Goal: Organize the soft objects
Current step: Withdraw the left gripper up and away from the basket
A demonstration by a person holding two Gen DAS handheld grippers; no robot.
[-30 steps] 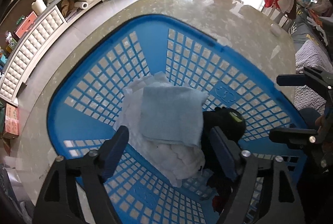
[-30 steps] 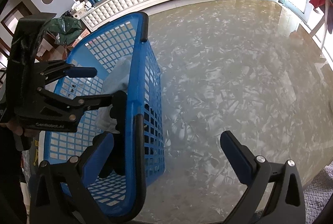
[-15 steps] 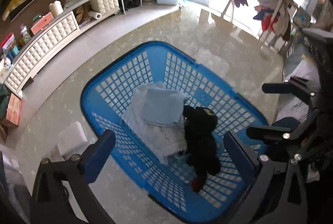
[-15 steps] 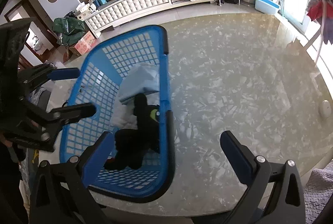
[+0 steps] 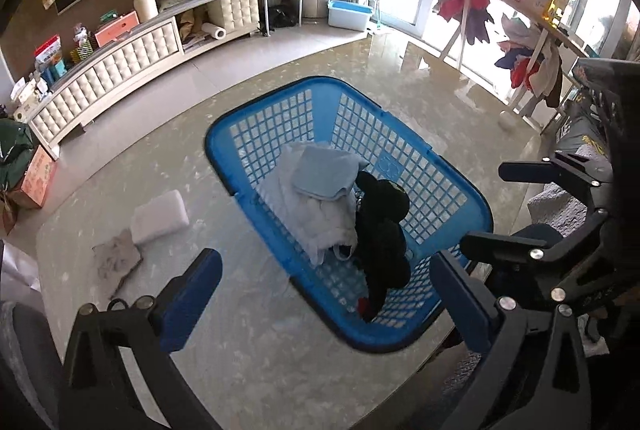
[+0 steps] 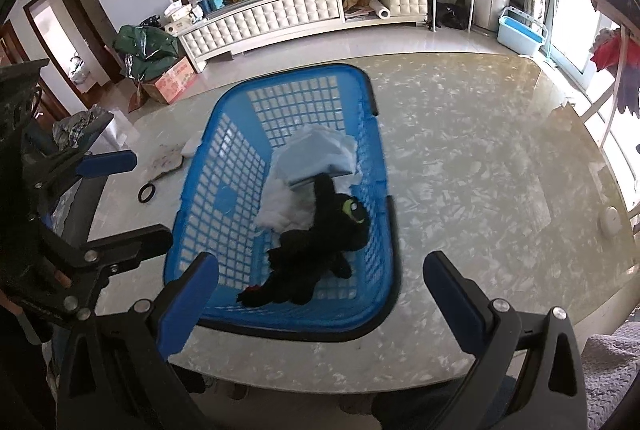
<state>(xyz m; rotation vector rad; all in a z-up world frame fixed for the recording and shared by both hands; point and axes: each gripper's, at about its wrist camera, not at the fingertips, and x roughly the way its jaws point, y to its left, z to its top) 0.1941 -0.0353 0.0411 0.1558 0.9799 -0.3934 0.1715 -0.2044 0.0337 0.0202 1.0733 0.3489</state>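
Left gripper (image 5: 326,292), right gripper (image 6: 320,290): jaws wide apart, nothing held

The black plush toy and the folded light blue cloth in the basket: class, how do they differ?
The black plush toy is dark, lumpy and sprawled near the basket's near end; the folded light blue cloth is pale, flat and squared, atop white fabric farther in. Both are soft and lie inside.

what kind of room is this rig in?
Probably a home living room: blue laundry basket on a marble-look table, a tufted low cabinet along the wall, clothes on a drying rack by glass doors.
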